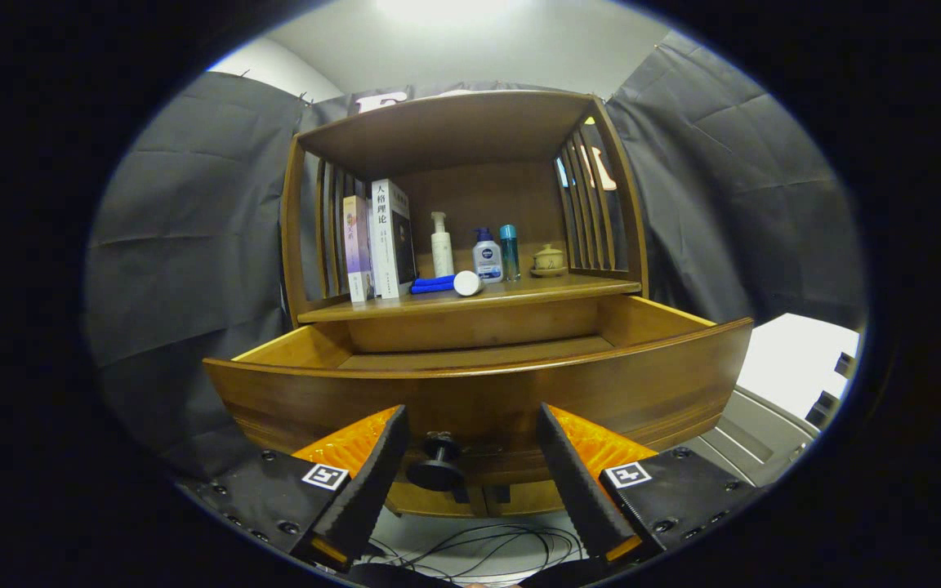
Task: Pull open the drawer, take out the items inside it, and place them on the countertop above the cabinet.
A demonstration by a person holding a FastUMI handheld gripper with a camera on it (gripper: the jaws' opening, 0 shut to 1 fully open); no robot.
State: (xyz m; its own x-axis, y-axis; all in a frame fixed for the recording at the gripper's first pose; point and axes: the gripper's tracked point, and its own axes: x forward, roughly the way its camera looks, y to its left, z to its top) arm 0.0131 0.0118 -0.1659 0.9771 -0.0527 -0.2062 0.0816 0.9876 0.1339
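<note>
brown wooden drawer (479, 392), black knob (436, 465), blue cloth (433, 284).

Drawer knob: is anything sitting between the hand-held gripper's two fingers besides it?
No. In the gripper view the hand-held gripper is open, and only the drawer knob stands between its fingers, nearer the left one, touching neither.

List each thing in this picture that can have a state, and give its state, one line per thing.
drawer: pulled open; no item visible inside from here.
drawer knob: between the fingers, not gripped.
gripper: open.
white jar: lying on its side on the countertop.
blue cloth: folded, beside the jar.
books: upright.
pump bottle: upright.
</note>
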